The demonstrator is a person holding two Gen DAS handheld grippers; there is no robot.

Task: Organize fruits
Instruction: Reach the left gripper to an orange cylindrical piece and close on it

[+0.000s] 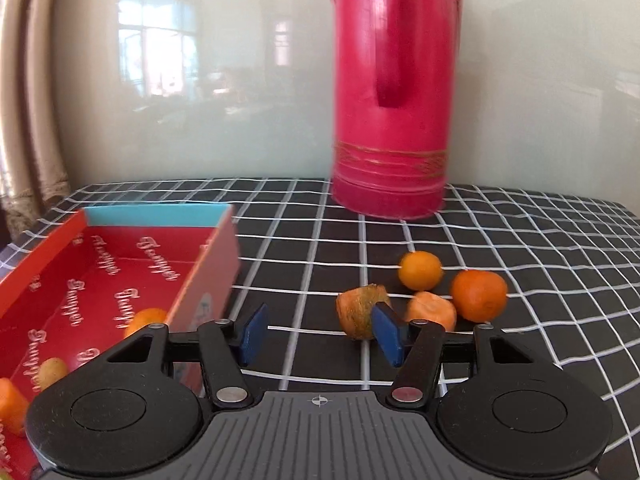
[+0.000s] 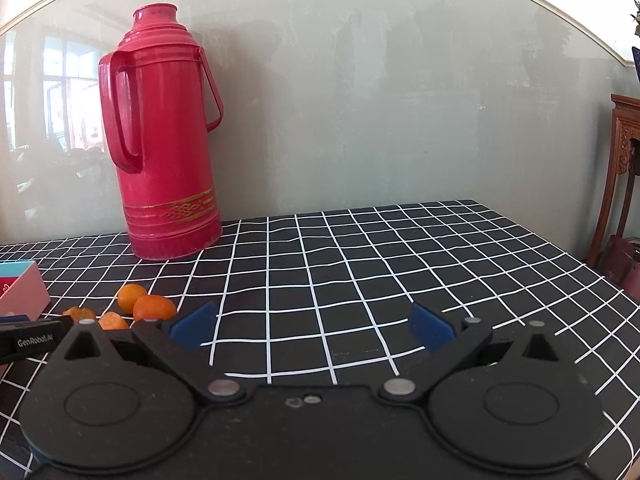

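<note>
A table point(image 2: 360, 272) draped in black cloth gridded with white lines is backed by a glossy pale wall. Four small orange fruits point(image 1: 478, 294) are clustered mid-table, before a tall red plastic flask point(image 1: 394, 92) at the far edge. An open red cardboard box point(image 1: 120, 272) holding more fruit is seen near the left edge. The left gripper point(image 1: 320, 334) is held with jaws apart, nothing between them; the right gripper point(image 2: 314, 328) is spread wide, empty.

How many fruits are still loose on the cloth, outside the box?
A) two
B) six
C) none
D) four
D: four orange fruits lie in a cluster on the cloth, right of the box; the right wrist view shows the same four.
</note>
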